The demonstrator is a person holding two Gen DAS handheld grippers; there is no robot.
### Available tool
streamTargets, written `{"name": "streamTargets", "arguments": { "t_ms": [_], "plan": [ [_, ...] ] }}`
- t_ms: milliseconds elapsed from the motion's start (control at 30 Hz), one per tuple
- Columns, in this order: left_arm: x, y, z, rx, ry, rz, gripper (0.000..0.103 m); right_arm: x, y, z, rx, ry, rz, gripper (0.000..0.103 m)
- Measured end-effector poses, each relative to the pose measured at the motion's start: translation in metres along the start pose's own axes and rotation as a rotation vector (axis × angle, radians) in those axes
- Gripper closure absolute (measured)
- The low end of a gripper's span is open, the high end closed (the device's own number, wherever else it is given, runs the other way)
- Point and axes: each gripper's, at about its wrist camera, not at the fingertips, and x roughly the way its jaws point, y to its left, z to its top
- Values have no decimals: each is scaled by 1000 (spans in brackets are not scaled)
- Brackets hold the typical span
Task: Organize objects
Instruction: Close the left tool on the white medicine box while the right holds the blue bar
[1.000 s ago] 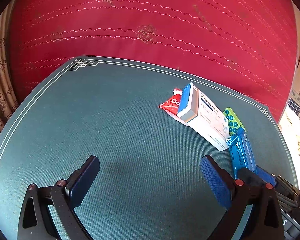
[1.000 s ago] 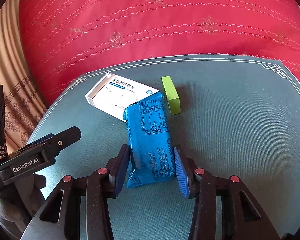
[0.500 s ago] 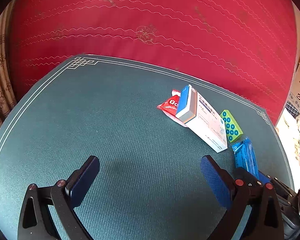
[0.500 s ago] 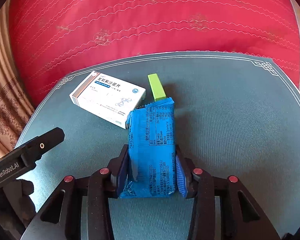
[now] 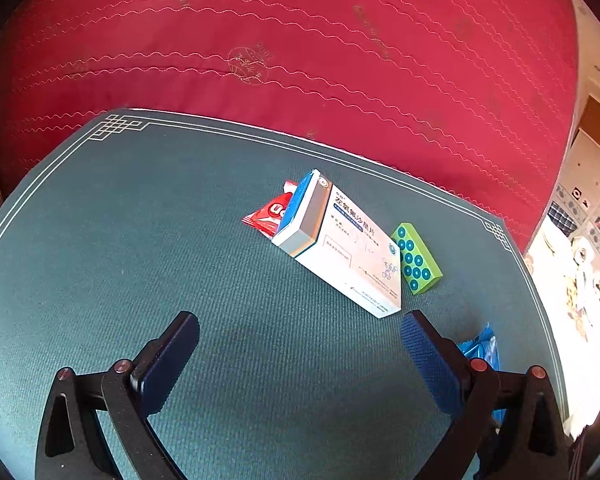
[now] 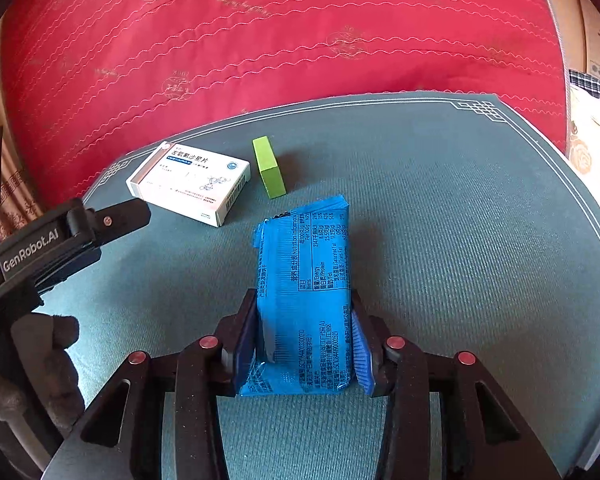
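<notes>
My right gripper (image 6: 304, 328) is shut on a blue snack packet (image 6: 304, 280) and holds it over the green mat (image 6: 460, 220). The packet also shows in the left wrist view (image 5: 482, 344), behind my left gripper's right finger. A white medicine box (image 6: 188, 180) and a green block (image 6: 269, 167) lie beyond the packet. In the left wrist view the white box (image 5: 340, 248) leans on a red sachet (image 5: 270, 212), with the green dotted block (image 5: 416, 258) to its right. My left gripper (image 5: 300, 348) is open and empty, short of the box.
A red quilted cushion (image 5: 300, 60) rises behind the mat's far edge. The left gripper's body (image 6: 52, 244) and gloved hand stand at the left in the right wrist view. The mat's right edge (image 5: 540, 300) borders a bright floor area.
My right gripper has closed fully on the blue packet and pulled it back and right, away from the white box and green block. My left gripper stays open, almost still.
</notes>
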Motion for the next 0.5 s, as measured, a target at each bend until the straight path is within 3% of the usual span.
{"name": "streamTargets", "arguments": {
  "t_ms": [300,500],
  "plan": [
    [31,-4,17,-129,8,-80,3,0,-4,-1,18,-4,21,60],
    [41,-3,23,-178,2,-112,23,1,-5,-1,19,-4,23,60]
  ]
}}
